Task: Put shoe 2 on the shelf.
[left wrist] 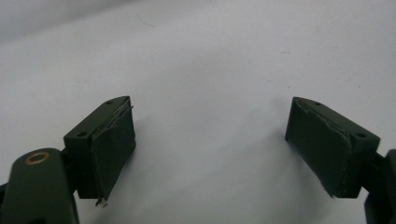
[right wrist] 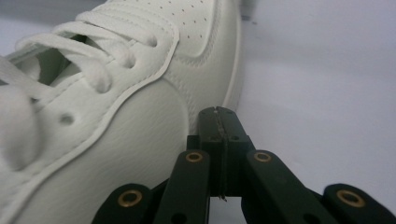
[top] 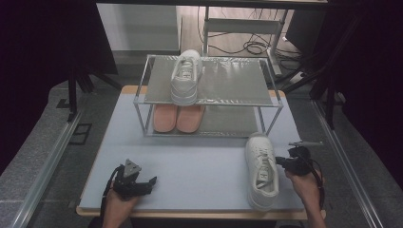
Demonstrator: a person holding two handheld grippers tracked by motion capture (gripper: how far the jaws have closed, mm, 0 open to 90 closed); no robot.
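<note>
A white sneaker [top: 261,170] lies on the pale blue table mat [top: 199,166] at the front right, toe pointing away from me. Its side and laces [right wrist: 93,70] loom large in the right gripper view. My right gripper [top: 279,161] is shut with nothing between its jaws, its tip [right wrist: 218,114] right beside the shoe's side. A second white sneaker [top: 185,76] stands on the top shelf of a metal rack [top: 223,78]. A pair of pink shoes [top: 178,118] sits on the lower shelf. My left gripper [top: 152,181] rests open at the front left, its pads [left wrist: 114,140] wide apart over bare mat.
The rack stands at the middle back of the table. Metal rails [top: 43,175] run along both sides of the table. Cables [top: 254,46] and a stand lie on the floor behind the rack.
</note>
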